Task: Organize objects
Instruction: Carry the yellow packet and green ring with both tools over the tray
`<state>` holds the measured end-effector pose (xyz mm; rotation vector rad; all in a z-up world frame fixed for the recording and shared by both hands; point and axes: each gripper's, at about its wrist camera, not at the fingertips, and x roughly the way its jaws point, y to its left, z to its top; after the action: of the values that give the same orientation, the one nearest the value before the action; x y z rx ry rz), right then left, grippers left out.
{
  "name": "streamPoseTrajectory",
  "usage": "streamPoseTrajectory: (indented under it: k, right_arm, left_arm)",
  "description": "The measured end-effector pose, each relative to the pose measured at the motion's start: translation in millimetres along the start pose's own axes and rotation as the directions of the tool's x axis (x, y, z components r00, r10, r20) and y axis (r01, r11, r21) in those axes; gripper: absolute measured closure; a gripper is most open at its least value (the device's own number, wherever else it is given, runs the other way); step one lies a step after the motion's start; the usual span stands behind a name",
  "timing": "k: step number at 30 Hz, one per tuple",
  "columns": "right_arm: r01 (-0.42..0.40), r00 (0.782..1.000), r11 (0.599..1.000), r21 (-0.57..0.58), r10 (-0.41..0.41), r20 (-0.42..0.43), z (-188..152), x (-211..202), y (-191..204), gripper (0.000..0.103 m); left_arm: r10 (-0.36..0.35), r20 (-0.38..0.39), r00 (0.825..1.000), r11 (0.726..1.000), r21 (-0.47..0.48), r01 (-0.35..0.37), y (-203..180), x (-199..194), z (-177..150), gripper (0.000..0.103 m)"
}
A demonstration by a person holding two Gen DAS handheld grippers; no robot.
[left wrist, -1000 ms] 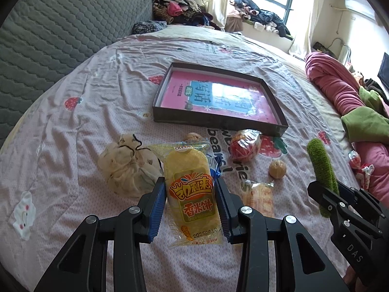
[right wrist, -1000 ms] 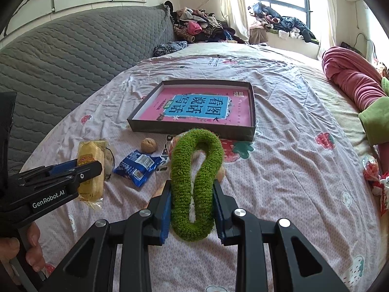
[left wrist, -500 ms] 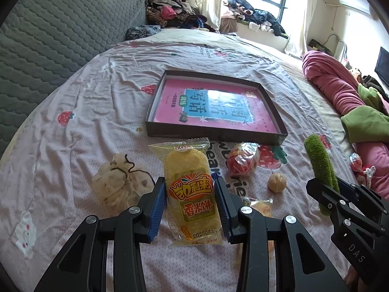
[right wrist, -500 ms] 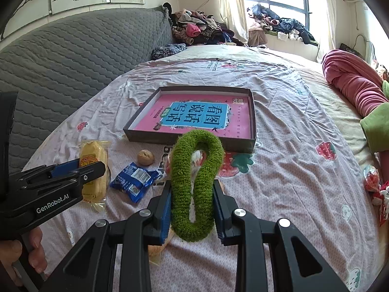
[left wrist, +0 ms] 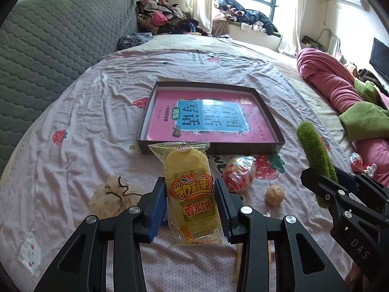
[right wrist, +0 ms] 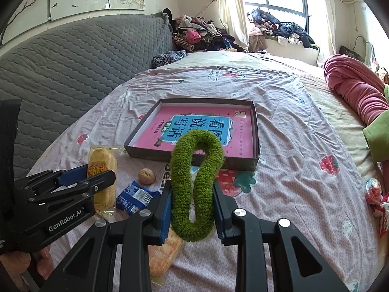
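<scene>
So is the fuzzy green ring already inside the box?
No, the fuzzy green ring is pinched in the right claw, outside the box.

Your yellow rice-cracker packet [left wrist: 190, 192] stands upright, clamped above the bed [left wrist: 97, 112]. Your fuzzy green loop [right wrist: 197, 182] is pinched upright too. The dark shallow box [left wrist: 272, 121], with its pink book [left wrist: 209, 119], lies flat ahead.

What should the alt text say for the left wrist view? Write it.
The left gripper is clamped on a yellow rice-cracker packet above a bedsheet, short of a shallow box holding a pink book. At right, the right gripper holds a green fuzzy loop.
</scene>
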<state>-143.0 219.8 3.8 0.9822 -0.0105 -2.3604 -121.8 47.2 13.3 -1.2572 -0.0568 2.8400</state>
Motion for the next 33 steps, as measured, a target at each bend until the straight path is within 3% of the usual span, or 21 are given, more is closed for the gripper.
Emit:
streamPoseTrajectory:
  k: [21,33]
  right_arm:
    - [-0.01,0.999,0.999,-0.048,0.011,0.032,37,13,6,0.073]
    - [0.002,0.998,0.997,-0.081,0.003,0.06,81,35,-1,0.073]
  left_arm:
    - [0.009,0.068,0.998,1.0,0.006,-0.01,1,6,51,0.062]
    - [0.018,0.076,0.997,0.999,0.031,-0.021,-3,38,86,0.062]
